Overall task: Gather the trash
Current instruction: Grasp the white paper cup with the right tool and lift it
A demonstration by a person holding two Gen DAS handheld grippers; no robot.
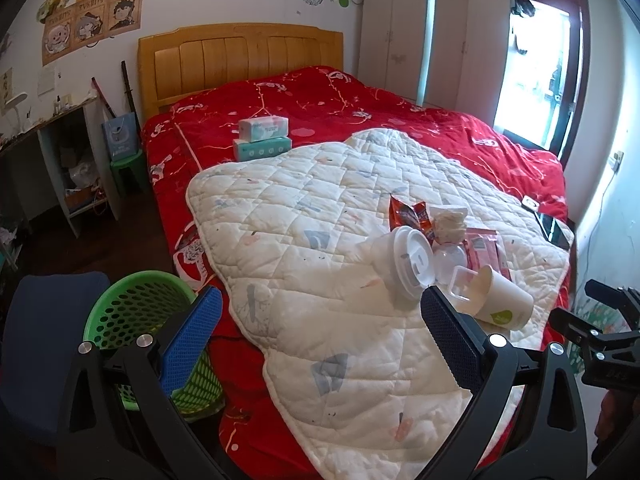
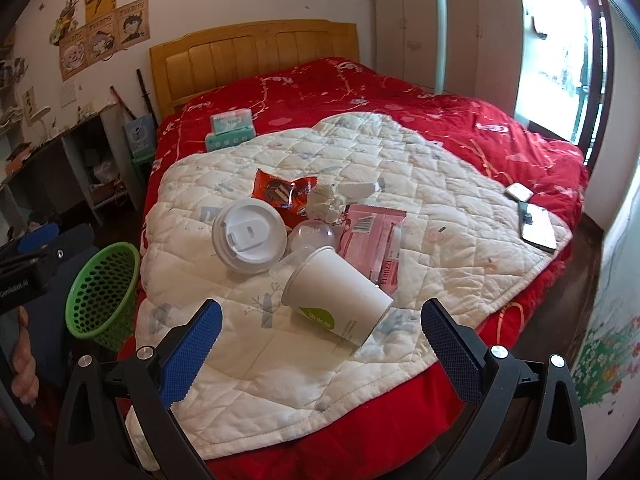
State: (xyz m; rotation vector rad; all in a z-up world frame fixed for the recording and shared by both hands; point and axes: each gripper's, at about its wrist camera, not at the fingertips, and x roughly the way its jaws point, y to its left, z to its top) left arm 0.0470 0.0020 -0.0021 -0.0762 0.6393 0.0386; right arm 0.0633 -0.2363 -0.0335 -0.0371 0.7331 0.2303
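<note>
A pile of trash lies on the white quilt [image 2: 280,360] on the red bed: a tipped paper cup [image 2: 340,300] [image 1: 504,300], a lidded white cup [image 2: 248,236] [image 1: 408,260], a clear dome lid [image 2: 312,236], a pink wrapper [image 2: 372,240] [image 1: 484,248], a red snack bag [image 2: 284,192] [image 1: 412,216] and crumpled tissue [image 2: 324,204] [image 1: 448,220]. A green mesh basket [image 1: 136,312] [image 2: 104,288] stands on the floor left of the bed. My left gripper [image 1: 320,340] is open and empty above the quilt's near edge. My right gripper [image 2: 320,344] is open and empty just short of the paper cup.
Two tissue boxes [image 1: 264,140] sit near the wooden headboard [image 1: 240,60]. Phones [image 2: 536,224] lie at the quilt's right edge. A blue chair [image 1: 44,352] stands beside the basket. A desk [image 1: 48,160] lines the left wall, a wardrobe [image 1: 428,40] and window the right.
</note>
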